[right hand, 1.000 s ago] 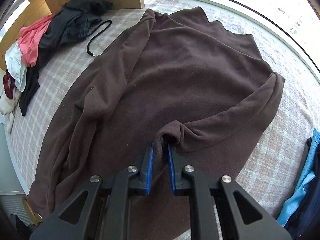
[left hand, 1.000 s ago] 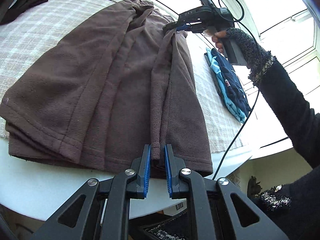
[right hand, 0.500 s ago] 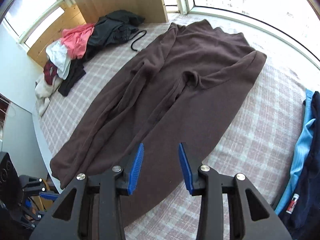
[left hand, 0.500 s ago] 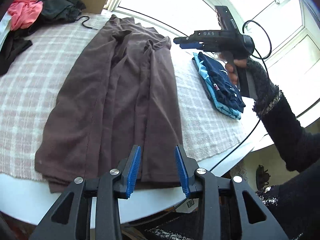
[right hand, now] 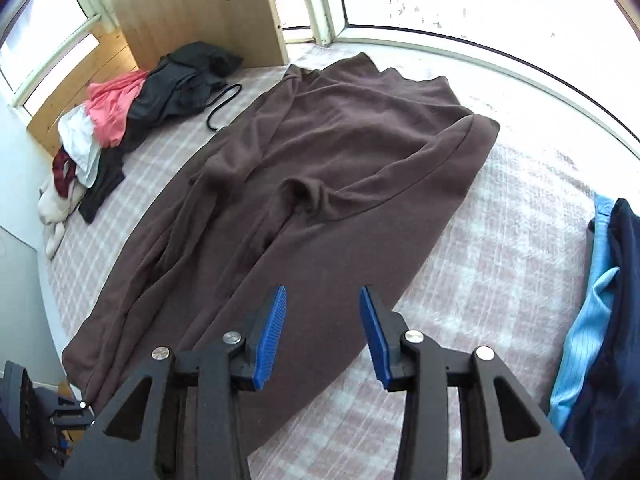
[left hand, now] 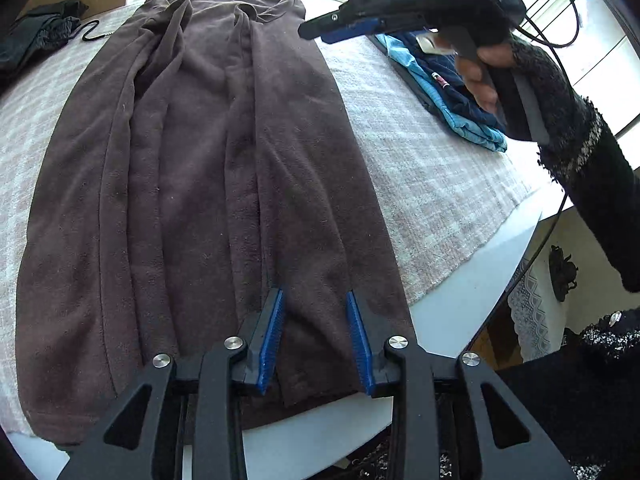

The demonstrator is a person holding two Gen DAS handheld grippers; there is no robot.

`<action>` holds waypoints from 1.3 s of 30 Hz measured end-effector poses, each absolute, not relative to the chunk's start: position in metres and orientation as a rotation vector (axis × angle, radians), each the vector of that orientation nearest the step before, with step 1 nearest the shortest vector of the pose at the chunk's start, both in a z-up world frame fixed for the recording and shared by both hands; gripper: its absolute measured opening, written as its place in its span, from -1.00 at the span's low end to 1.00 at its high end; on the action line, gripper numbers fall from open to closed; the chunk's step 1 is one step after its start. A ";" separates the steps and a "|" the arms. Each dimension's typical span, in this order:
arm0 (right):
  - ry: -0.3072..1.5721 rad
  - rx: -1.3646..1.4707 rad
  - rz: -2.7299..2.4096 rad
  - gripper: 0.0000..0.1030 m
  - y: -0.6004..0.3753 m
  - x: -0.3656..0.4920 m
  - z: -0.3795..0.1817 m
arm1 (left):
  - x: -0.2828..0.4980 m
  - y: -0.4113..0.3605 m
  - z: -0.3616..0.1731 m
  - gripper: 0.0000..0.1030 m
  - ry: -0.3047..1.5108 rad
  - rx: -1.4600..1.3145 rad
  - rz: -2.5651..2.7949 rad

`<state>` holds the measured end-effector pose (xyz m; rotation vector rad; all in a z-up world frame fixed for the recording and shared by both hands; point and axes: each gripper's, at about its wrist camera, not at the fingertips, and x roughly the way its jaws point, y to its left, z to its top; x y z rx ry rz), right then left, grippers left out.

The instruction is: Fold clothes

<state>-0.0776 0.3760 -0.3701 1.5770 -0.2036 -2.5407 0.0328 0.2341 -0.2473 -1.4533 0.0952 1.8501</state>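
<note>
Bright windows curve round the far edge of our white table (left hand: 460, 304), which is spread with a pale pink-and-white checked cloth (right hand: 500, 240). Our left gripper (left hand: 316, 336) has just been opening: its blue ribbed pads (left hand: 272, 340) stand apart with nothing pinched, poised over the near hem of the dark brown fleece garment (left hand: 208, 168). Our right gripper (right hand: 322, 332) has likewise just been opening, its jaws spread and empty, hovering above the brown fleece's edge where it meets the checked cloth. In the left view we see that right gripper held in a hand (left hand: 480, 76) with a black knitted sleeve (left hand: 580, 160), a black cable (left hand: 560, 4) trailing off it.

The brown fleece lies flat and long on the cloth, both sides folded inward, one sleeve cuff (right hand: 300, 196) curled on top near the middle. Beside it to the right sits a folded stack of navy and light-blue clothes (right hand: 600, 312). Well apart, by a wooden panel (right hand: 192, 4), we see a heap of black, pink and white garments (right hand: 120, 120) and a black cord loop (right hand: 222, 106).
</note>
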 end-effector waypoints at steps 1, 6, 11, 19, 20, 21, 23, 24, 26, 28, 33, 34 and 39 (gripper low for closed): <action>-0.209 1.581 -2.525 -0.24 0.376 -0.088 -0.376 | 0.032 0.232 -0.244 -0.41 0.083 -1.465 1.852; -0.076 1.613 -2.507 -0.24 0.357 -0.084 -0.390 | 0.030 0.197 -0.204 -0.37 -0.013 -1.452 1.926; -0.188 1.516 -2.482 -0.24 0.335 -0.016 -0.363 | 0.016 0.131 -0.175 -0.23 0.042 -1.432 2.047; -0.231 1.623 -2.481 -0.33 0.226 0.108 -0.391 | -0.023 0.087 -0.199 -0.23 0.124 -1.421 1.918; -0.224 1.648 -2.475 -0.41 0.211 0.110 -0.399 | -0.025 0.089 -0.202 -0.23 0.138 -1.408 1.884; -0.158 1.661 -2.481 -0.40 0.196 0.113 -0.402 | -0.027 0.091 -0.205 -0.23 0.150 -1.394 1.849; 0.005 1.676 -2.493 -0.41 0.168 0.117 -0.404 | -0.027 0.099 -0.213 -0.23 0.150 -1.361 1.774; -0.017 1.698 -2.465 -0.44 0.165 0.119 -0.402 | -0.024 0.106 -0.219 -0.23 0.165 -1.357 1.729; -0.078 1.739 -2.449 -0.46 0.168 0.123 -0.392 | -0.018 0.121 -0.233 -0.23 0.194 -1.345 1.638; -0.103 1.742 -2.532 -0.46 0.176 0.123 -0.378 | -0.006 0.132 -0.239 -0.18 0.240 -1.319 1.576; -0.343 1.620 -2.604 -0.27 0.180 0.088 -0.361 | 0.003 0.120 -0.212 -0.02 0.252 -1.235 1.519; -0.338 1.629 -2.589 -0.26 0.174 0.077 -0.366 | -0.001 0.112 -0.208 -0.02 0.242 -1.234 1.535; -0.298 1.640 -2.510 -0.26 0.141 0.043 -0.390 | -0.016 0.077 -0.203 -0.02 0.223 -1.257 1.624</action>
